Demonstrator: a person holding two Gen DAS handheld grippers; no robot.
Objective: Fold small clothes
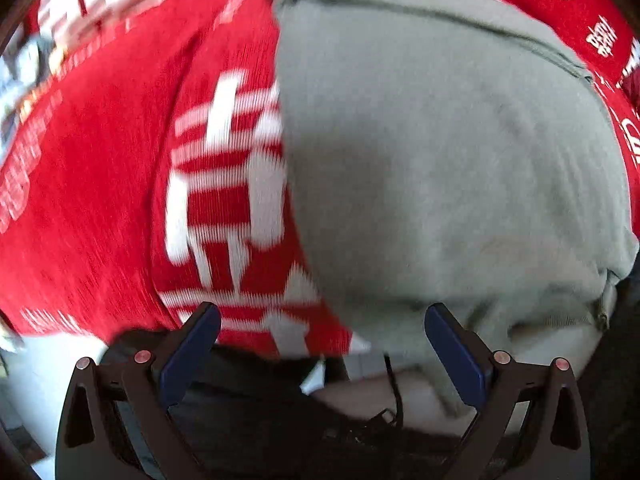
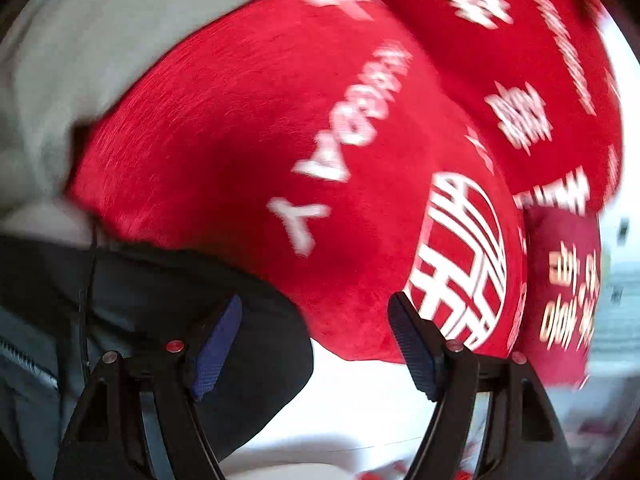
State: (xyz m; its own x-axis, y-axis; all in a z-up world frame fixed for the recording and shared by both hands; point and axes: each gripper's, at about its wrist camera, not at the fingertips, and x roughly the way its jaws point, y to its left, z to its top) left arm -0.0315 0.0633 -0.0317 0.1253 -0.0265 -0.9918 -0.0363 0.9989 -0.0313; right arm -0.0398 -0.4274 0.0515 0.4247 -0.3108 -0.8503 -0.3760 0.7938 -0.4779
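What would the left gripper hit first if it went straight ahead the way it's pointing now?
Most likely the red printed cloth, near the edge of the grey garment. The left gripper has open jaws; blur leaves depth unclear.

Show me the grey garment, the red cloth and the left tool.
Grey garment [image 1: 440,140]: left wrist view, middle of its flat panel.
Red cloth [image 2: 260,120]: right wrist view, plain patch beside the white lettering.
Left tool [image 1: 322,324]: left wrist view, midway between its open fingertips.

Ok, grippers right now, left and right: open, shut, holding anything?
Left gripper: open, holding nothing, near the grey fabric garment.
Right gripper: open, holding nothing.
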